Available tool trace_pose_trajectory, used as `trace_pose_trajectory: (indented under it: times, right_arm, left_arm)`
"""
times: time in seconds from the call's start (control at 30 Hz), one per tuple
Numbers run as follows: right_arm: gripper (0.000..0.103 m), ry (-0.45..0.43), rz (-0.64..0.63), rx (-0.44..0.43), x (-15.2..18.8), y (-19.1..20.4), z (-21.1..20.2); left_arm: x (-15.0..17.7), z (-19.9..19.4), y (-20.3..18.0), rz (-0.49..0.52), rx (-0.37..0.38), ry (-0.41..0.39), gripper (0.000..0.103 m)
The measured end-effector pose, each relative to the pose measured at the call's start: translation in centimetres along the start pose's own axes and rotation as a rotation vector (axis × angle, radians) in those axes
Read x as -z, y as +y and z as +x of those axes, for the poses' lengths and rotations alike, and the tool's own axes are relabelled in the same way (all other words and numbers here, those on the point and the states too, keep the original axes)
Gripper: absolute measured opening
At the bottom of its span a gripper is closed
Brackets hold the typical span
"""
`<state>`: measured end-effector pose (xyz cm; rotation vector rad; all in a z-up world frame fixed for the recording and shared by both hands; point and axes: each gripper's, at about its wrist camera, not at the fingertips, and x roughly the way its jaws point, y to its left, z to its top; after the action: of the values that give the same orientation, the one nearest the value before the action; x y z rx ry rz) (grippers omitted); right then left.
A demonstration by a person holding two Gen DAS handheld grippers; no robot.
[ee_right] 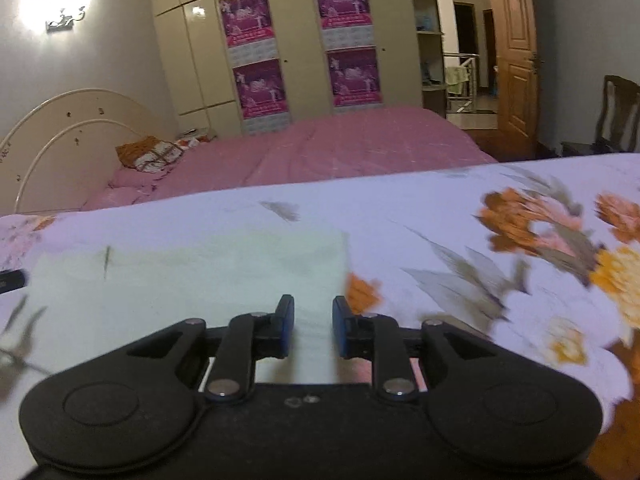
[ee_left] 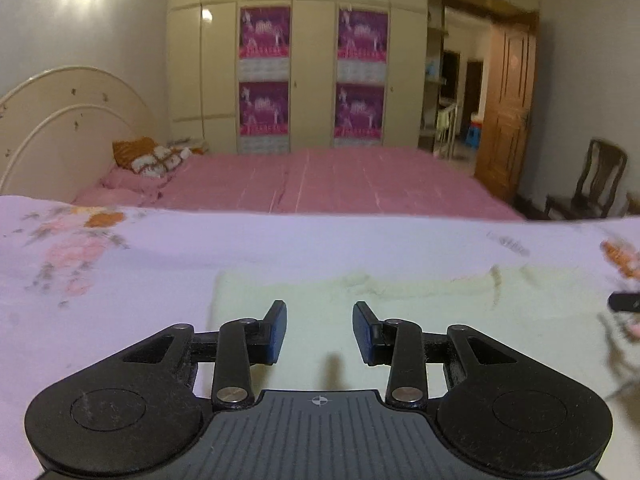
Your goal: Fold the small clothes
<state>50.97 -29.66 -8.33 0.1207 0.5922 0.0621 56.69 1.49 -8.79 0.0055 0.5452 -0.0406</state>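
Bedroom setting, kinda dim, with a cream wardrobe (ee_left: 312,56) across the back wall covered in magenta posters (ee_left: 264,32), a pink bed (ee_left: 320,180) in front of it, and a wooden door (ee_left: 506,108) standing open on the right. From the left wrist view, up close there's a lilac floral sheet (ee_left: 100,280) spread over the worktop, and a pale green cloth (ee_left: 400,320) lies flat on it. The left tool (ee_left: 319,332) sits low over the near-left part of that cloth with its jaws spread apart, nothing between them. A dark tip of the other tool peeks in at the far right edge.

Right wrist view: same room, a bright wall lamp (ee_right: 56,4) top left, chair (ee_right: 616,116) off to the right. The sheet's orange flower print (ee_right: 520,224) is bigger on this side. The right tool (ee_right: 313,328) is over the near-right corner of the pale green cloth (ee_right: 180,280), right by its right-hand edge, jaws parted with a narrower gap, gripping nothing. Can't tell if either tool actually touches the fabric.
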Motion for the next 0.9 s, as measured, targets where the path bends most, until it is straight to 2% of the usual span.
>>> trace_pose_trajectory:
  times: [0.13, 0.3, 0.5, 0.6, 0.7, 0.77, 0.83, 0.9]
  right_arm:
    - [0.022, 0.007, -0.009, -0.002, -0.1, 1.1, 1.8]
    - [0.020, 0.015, 0.011, 0.023, 0.4, 0.1, 3.1]
    - [0.021, 0.019, 0.028, 0.049, 0.5, 0.1, 3.0]
    - [0.025, -0.043, 0.015, -0.005, -0.4, 1.8, 1.6]
    - [0.028, -0.035, -0.033, -0.085, -1.2, 5.0, 2.4]
    - [0.028, 0.008, -0.049, -0.124, -1.2, 6.7, 3.6]
    - [0.028, 0.043, -0.072, -0.136, -0.5, 7.8, 4.7]
    - [0.025, 0.093, -0.082, -0.111, 0.4, 7.5, 5.6]
  left_arm:
    - [0.8, 3.5, 1.3, 0.012, -0.074, 0.069, 0.037]
    - [1.0, 3.8, 3.6, -0.040, -0.065, 0.050, 0.037]
    - [0.6, 3.1, 4.0, -0.080, -0.066, 0.034, 0.037]
    - [-0.6, 3.0, 2.9, -0.008, -0.065, -0.023, 0.037]
    - [-1.0, 4.6, 2.9, -0.013, -0.088, 0.017, 0.038]
    - [-0.2, 5.6, 4.0, -0.052, -0.116, 0.059, 0.049]
    - [0.9, 5.6, 4.9, -0.088, -0.125, 0.067, 0.062]
    - [1.4, 5.0, 6.2, -0.155, -0.110, 0.065, 0.062]
